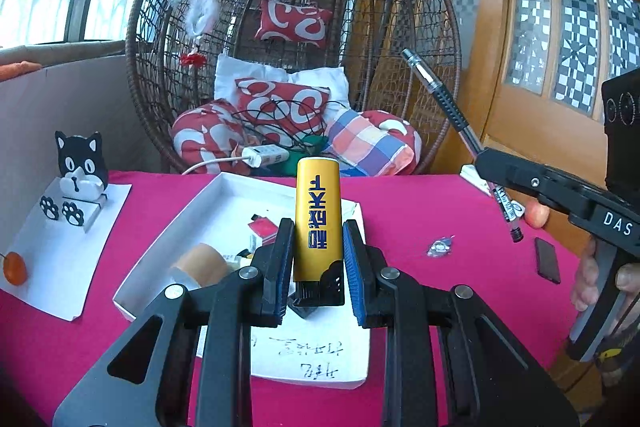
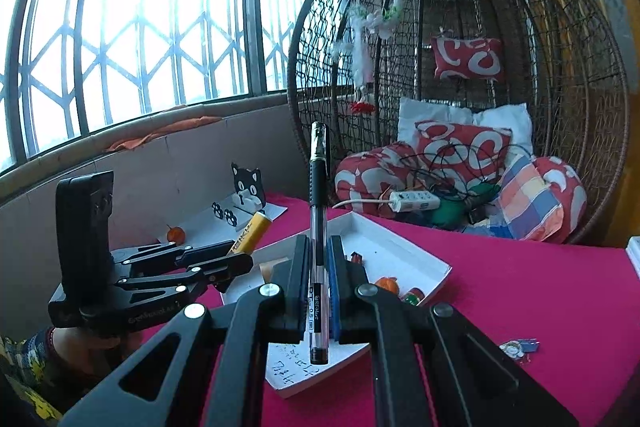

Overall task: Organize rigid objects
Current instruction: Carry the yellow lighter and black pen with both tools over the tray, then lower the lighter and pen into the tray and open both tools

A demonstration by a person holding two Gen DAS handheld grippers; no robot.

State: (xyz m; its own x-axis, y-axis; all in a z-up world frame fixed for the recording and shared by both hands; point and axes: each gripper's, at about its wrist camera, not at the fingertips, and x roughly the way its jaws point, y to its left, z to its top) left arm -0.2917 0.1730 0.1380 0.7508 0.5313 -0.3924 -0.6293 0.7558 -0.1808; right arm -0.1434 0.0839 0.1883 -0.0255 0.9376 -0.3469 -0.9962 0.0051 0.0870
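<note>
1. The left tool point(image 1: 316, 259) is clenched on the yellow lighter point(image 1: 318, 219), which stands upright between the pads above the near half of the white tray point(image 1: 168, 223). Only the lower part of the lighter is pinched, so a quick tilt could let it pivot or slide out and land short of the tray.

2. The right tool point(image 2: 319, 291) is clamped on the black gel pen point(image 2: 319, 227), held mid-barrel over the tray's near corner. The pen is long, with much of it sticking out past the pads at both ends. It could rotate in the grip, or its tip could catch the tray wall on the way down.

3. The tray already holds a roll of tape point(image 1: 200, 263) and small red and orange items point(image 2: 400, 289). A dropped lighter or pen may bounce off them and roll onto the pink bench point(image 1: 420, 195).

4. Both tools hover near each other above the tray. Lowering them together risks a bump between them, and the tray looks light enough to shift.

5. A small charm point(image 1: 440, 247) and a dark flat piece point(image 1: 547, 261) lie right of the tray, where a wide sweep might knock them.
</note>
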